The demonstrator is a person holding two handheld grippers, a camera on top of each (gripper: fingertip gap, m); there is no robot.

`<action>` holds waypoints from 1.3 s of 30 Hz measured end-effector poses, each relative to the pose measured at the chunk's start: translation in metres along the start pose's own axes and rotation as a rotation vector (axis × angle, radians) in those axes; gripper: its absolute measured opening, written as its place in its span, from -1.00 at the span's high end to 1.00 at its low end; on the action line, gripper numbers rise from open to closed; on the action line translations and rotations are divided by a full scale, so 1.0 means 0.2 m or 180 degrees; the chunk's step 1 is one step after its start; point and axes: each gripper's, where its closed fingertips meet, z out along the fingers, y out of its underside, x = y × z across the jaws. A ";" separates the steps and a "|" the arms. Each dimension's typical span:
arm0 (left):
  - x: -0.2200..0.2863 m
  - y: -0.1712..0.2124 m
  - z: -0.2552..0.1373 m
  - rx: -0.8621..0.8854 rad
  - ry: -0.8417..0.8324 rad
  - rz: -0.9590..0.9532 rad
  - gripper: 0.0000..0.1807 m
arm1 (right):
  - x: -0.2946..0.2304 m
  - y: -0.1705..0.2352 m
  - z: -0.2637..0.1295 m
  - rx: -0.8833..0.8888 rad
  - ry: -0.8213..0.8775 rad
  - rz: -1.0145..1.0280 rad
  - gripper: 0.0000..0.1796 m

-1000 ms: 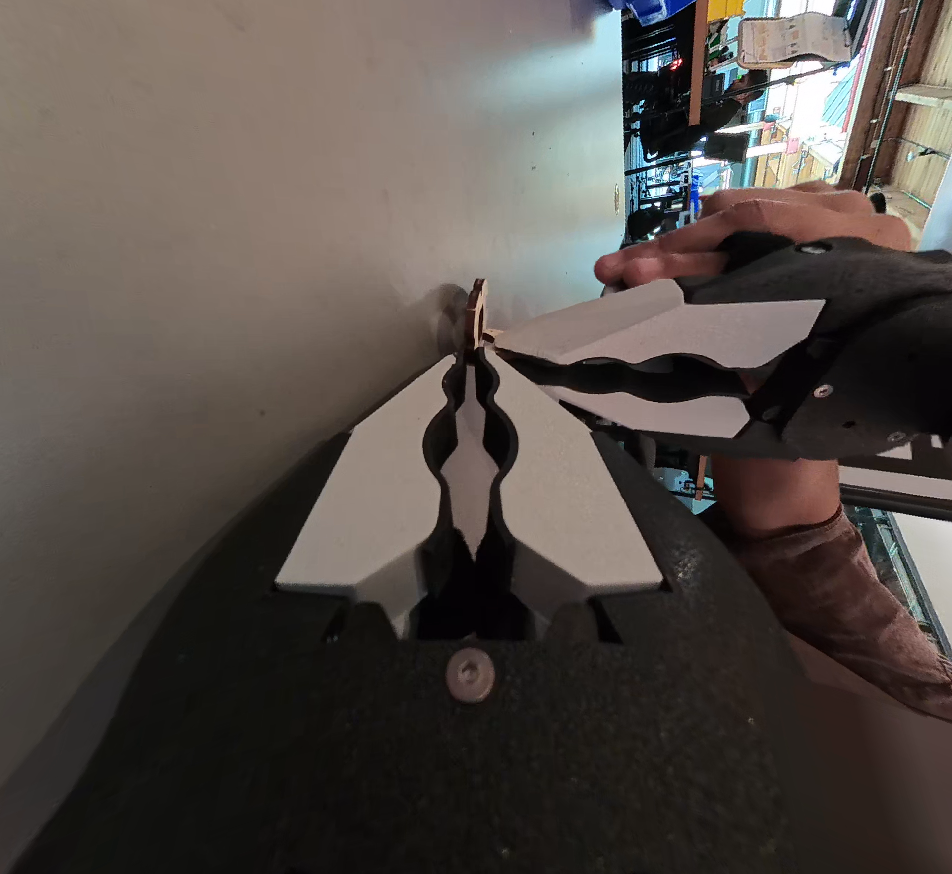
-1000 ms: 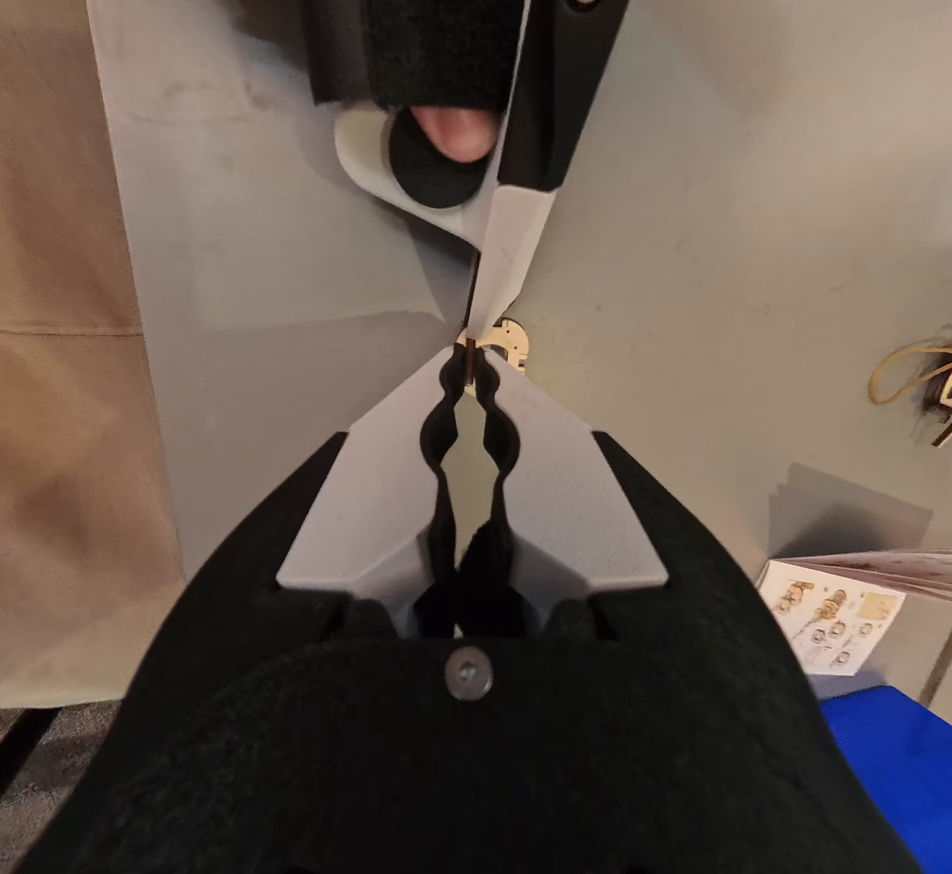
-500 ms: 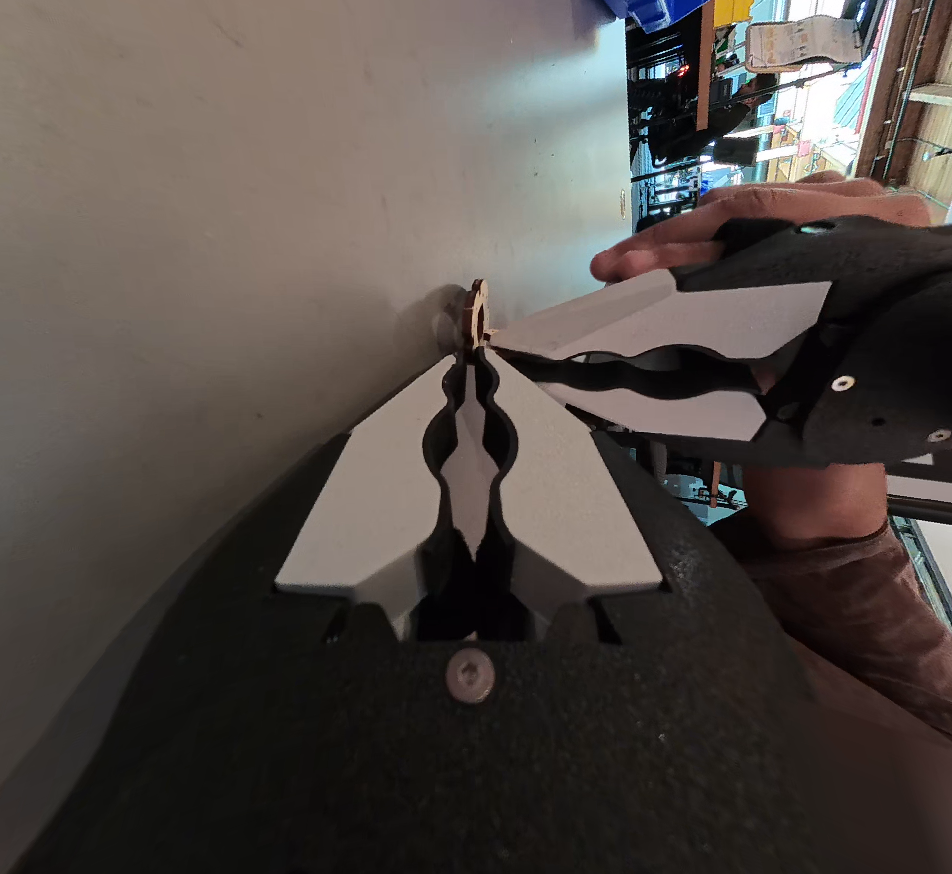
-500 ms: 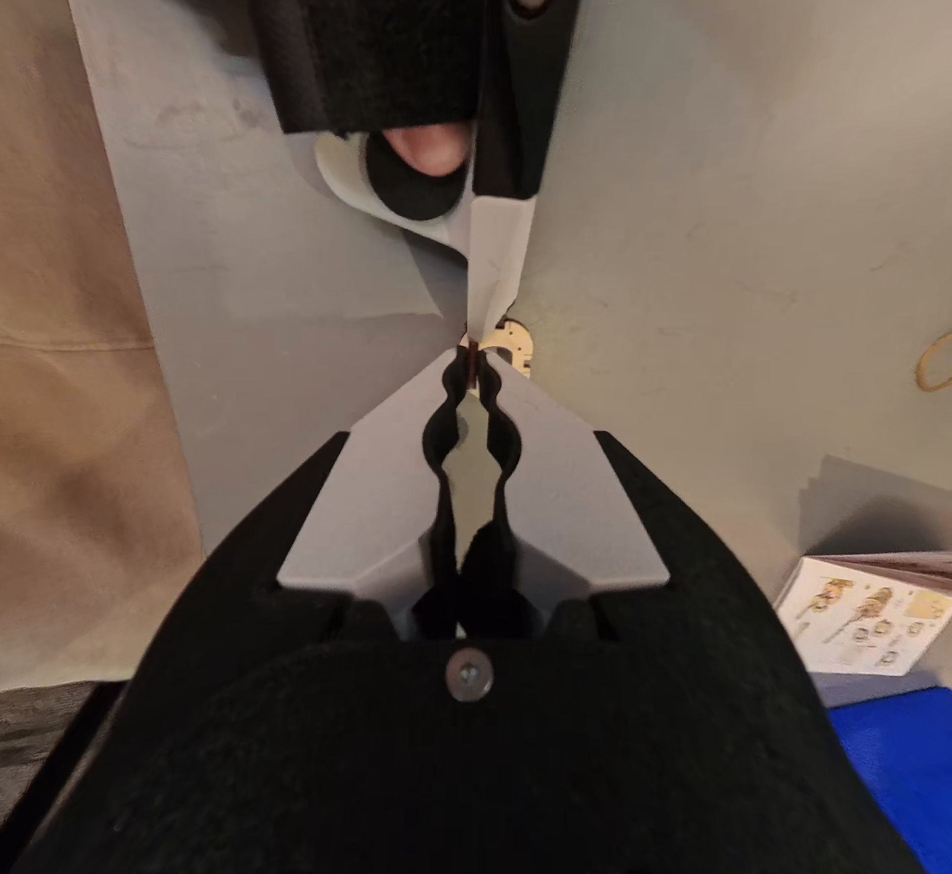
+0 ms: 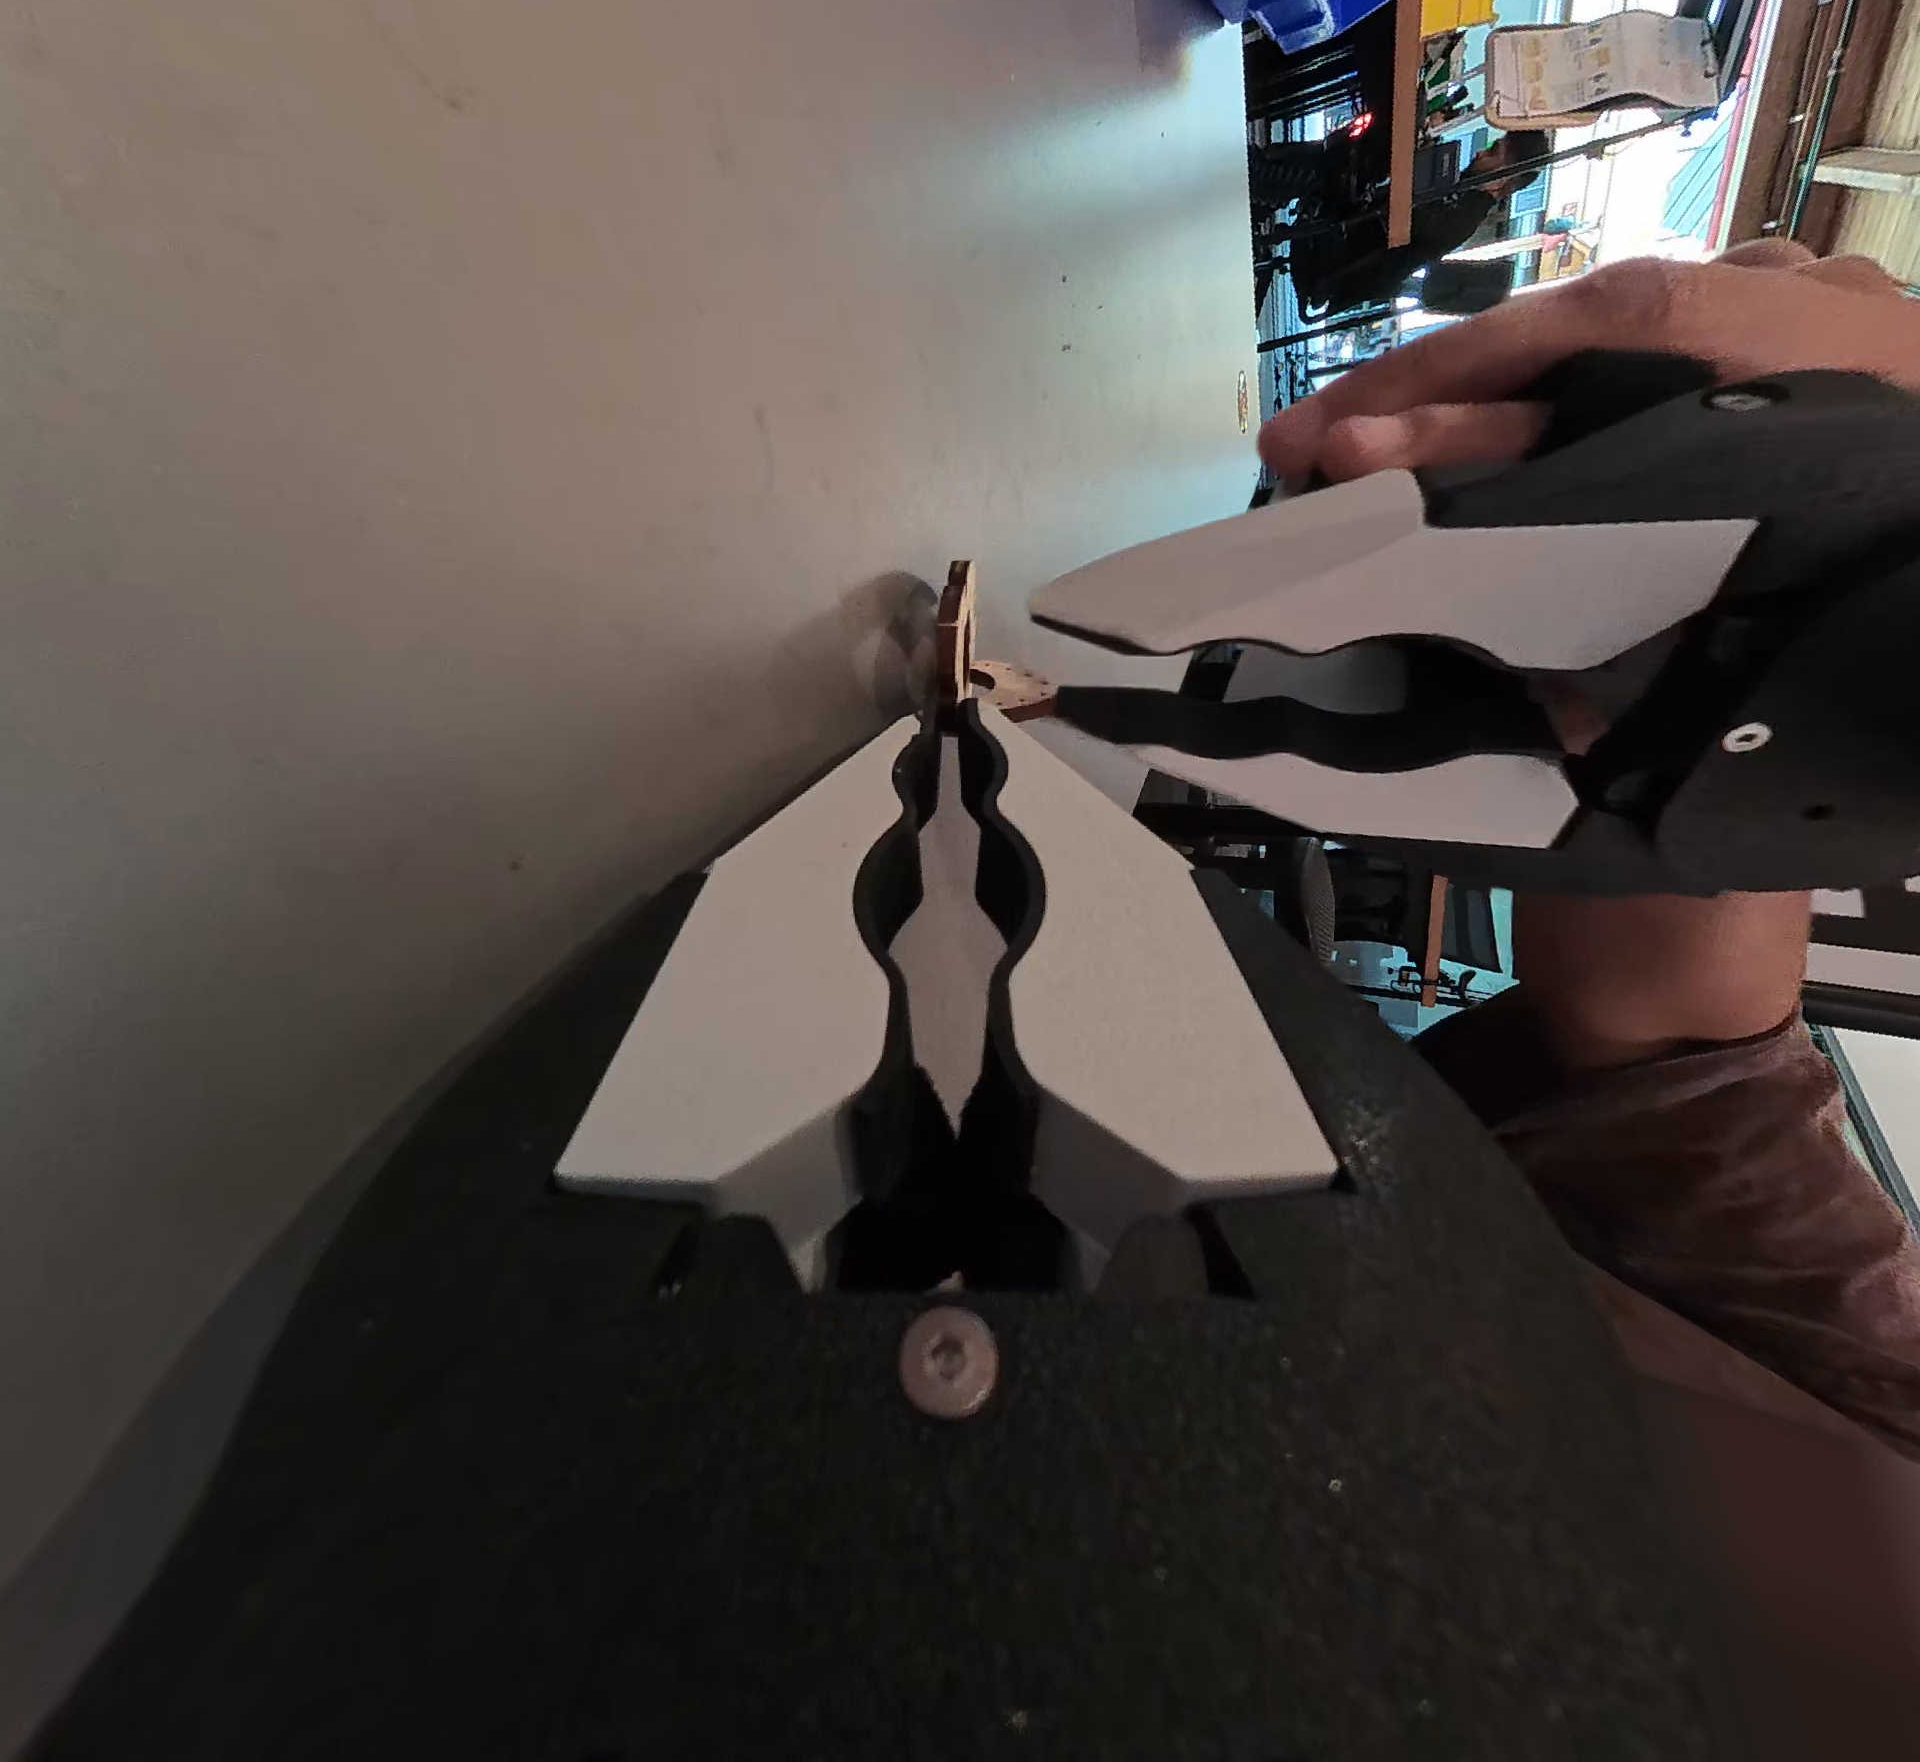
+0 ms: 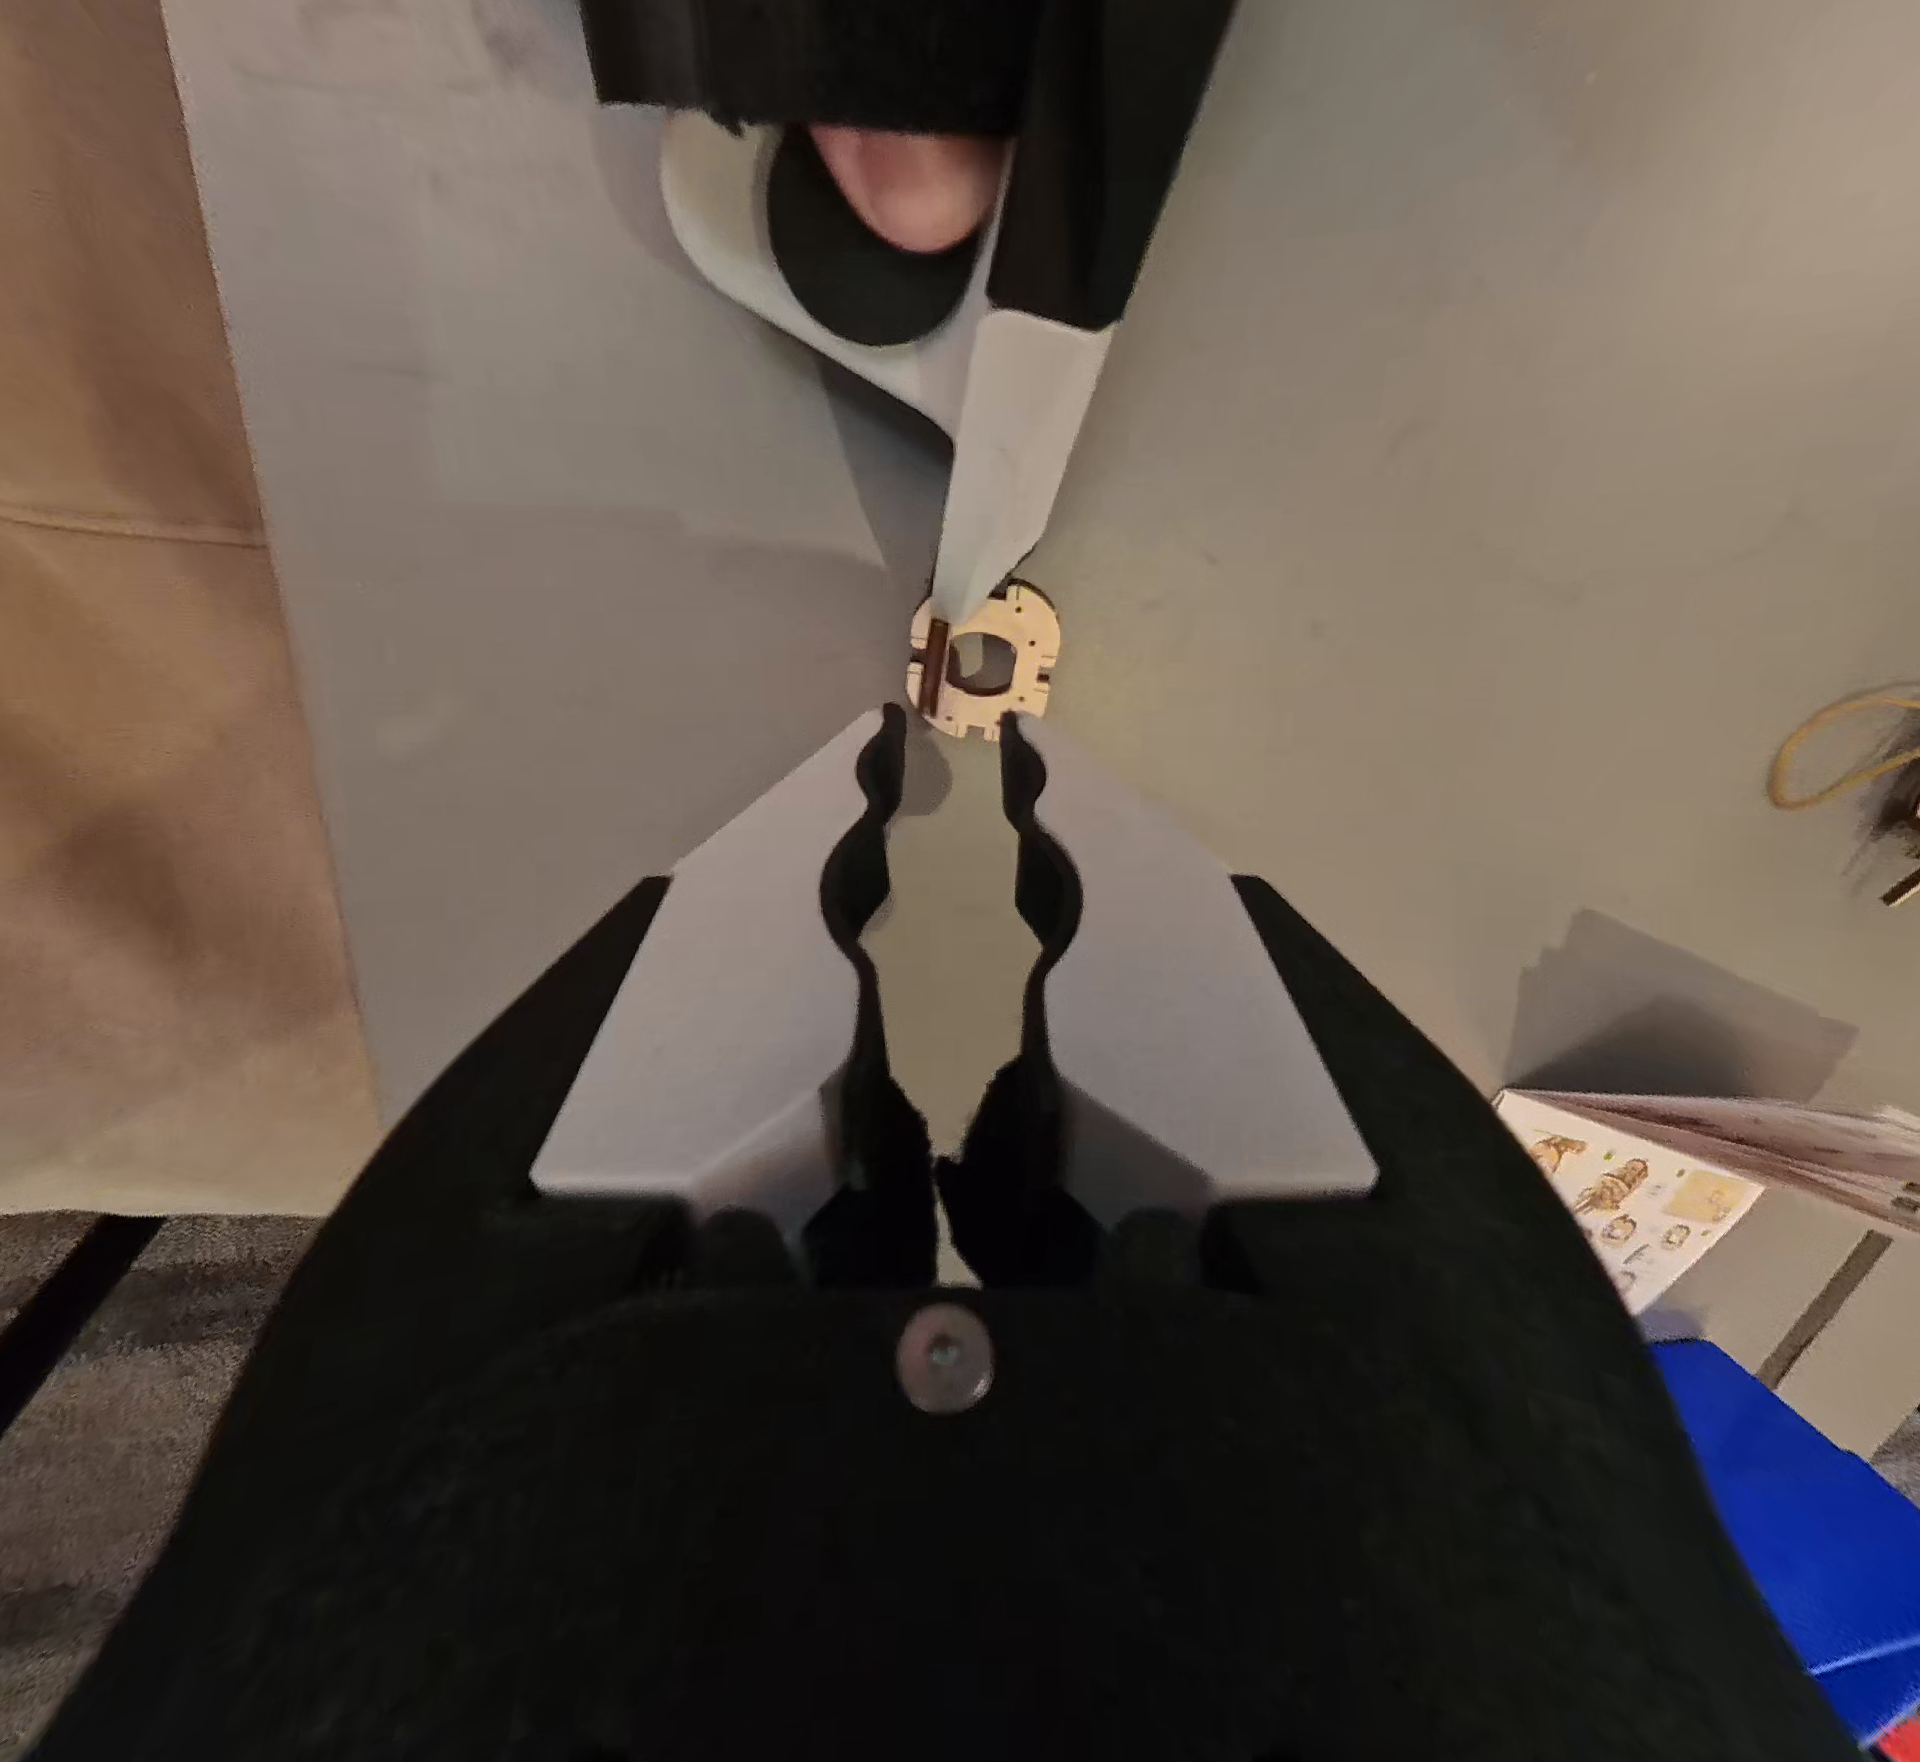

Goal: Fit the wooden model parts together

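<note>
The left gripper (image 5: 948, 725) has its jaws pinched nearly together on a thin wooden disc (image 5: 954, 637), gripped on edge so it sticks out past the tips. A 2nd wooden piece (image 5: 1013, 686), flat with small holes, juts sideways from that disc toward the other tool, slotted into it crosswise.

The right gripper (image 6: 948, 720) has its jaws parted, with a clear gap between the tips and nothing clamped in them. Its tips sit just beside the joined wooden parts; from its own camera, the round pale piece (image 6: 987, 663) with a window cut in the middle lies just ahead of the gap, and the small dark crosspiece (image 6: 935, 658) stands at its left edge. In the left wrist view the lower finger's tip reaches right up to the flat piece; I cannot tell whether it touches.

Out from the jaws, a hand (image 5: 1538, 372) wraps the right tool's black body, with a brown sleeve (image 5: 1704, 1213) below. All this hangs close over a grey surface (image 6: 1455, 362). To the right lie a folded instruction sheet (image 6: 1652, 1193), a blue bin (image 6: 1808, 1525) and a rubber band (image 6: 1839, 756).
</note>
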 end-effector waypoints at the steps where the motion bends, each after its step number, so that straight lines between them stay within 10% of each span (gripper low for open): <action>1: 0.00 0.00 0.00 -0.0002 0.0003 0.0000 0.99 | 0.00 0.00 0.01 -0.0010 0.0003 -0.0031 0.84; 39: -0.01 -0.02 -0.01 0.0020 -0.0058 0.0071 0.99 | -0.01 0.02 0.03 -0.0080 -0.0577 0.0317 0.97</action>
